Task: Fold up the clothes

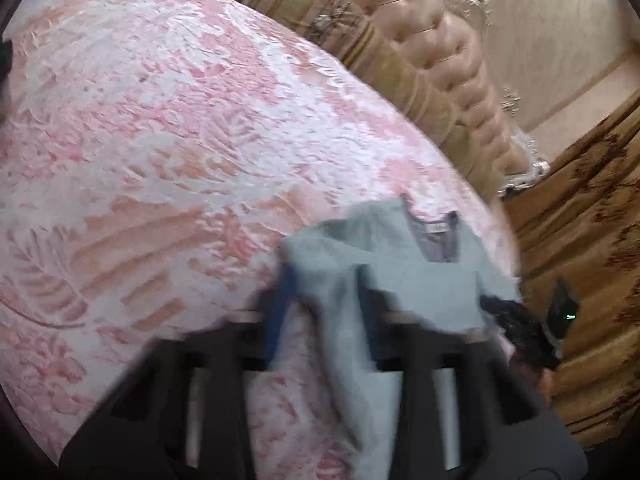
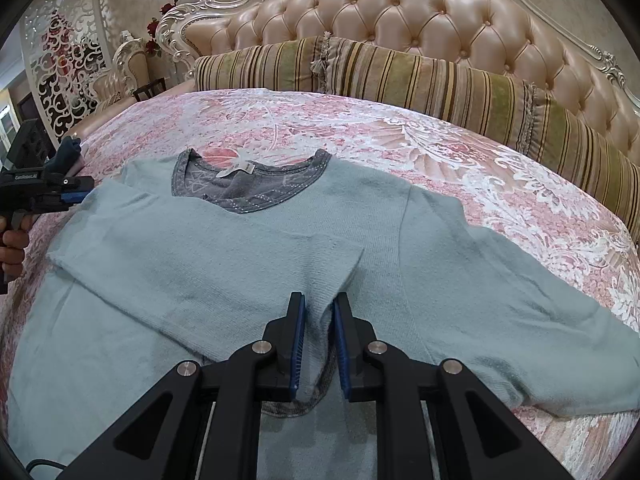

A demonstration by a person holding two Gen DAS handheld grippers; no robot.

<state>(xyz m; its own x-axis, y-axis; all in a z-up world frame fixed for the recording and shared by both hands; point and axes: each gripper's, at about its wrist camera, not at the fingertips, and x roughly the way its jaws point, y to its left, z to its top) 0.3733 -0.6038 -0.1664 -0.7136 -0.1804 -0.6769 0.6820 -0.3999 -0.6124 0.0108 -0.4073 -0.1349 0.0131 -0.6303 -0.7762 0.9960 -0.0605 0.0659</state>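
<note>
Right gripper (image 2: 319,312), lower centre: jaws clamped on sweater (image 2: 224,248) sleeve cuff, prob. to fold it across. Left gripper (image 1: 320,292) pinches blurred shoulder fabric, anchoring.

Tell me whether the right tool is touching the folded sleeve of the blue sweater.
Touching. In the right wrist view, the right tool has the sleeve end pinched between its blue pads, with sweater fabric filling the narrow space between them.

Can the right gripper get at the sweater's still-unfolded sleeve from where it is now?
Probably yes. The unfolded sleeve lies flat and uncovered on the bedspread, just right of the right gripper, though its fingers would first have to release the folded sleeve cuff.
</note>
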